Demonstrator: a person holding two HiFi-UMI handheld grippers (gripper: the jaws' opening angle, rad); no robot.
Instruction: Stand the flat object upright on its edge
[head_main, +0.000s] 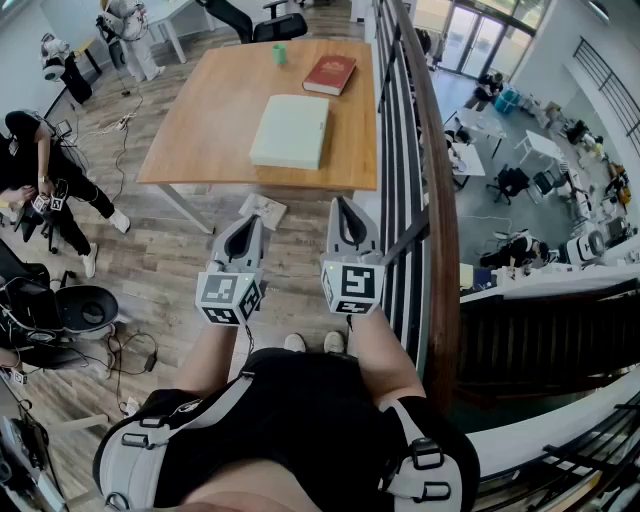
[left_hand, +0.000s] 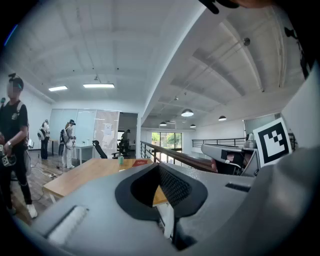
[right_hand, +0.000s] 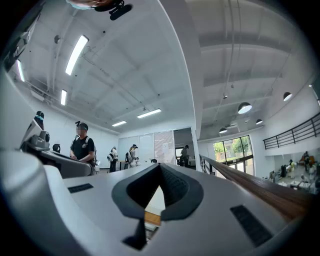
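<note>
Seen from the head view, a person holds the left gripper (head_main: 251, 221) and the right gripper (head_main: 343, 204) side by side at centre frame, over the wood floor (head_main: 160, 265), short of the table (head_main: 200, 135). Each gripper's own view shows its jaws pressed together with nothing between them: the left gripper (left_hand: 159, 166) points toward the table, and the right gripper (right_hand: 160, 166) runs along the railing (right_hand: 250, 182). The flat object (head_main: 290, 130), pale and rectangular, lies flat on the table at upper centre, near the table's right edge and well apart from both grippers. Further back on the table sit a red book (head_main: 329, 74) and a green cup (head_main: 280, 53). The railing (head_main: 432, 170) curves down the right of the frame. Another person (head_main: 45, 170) stands at the left edge.
</note>
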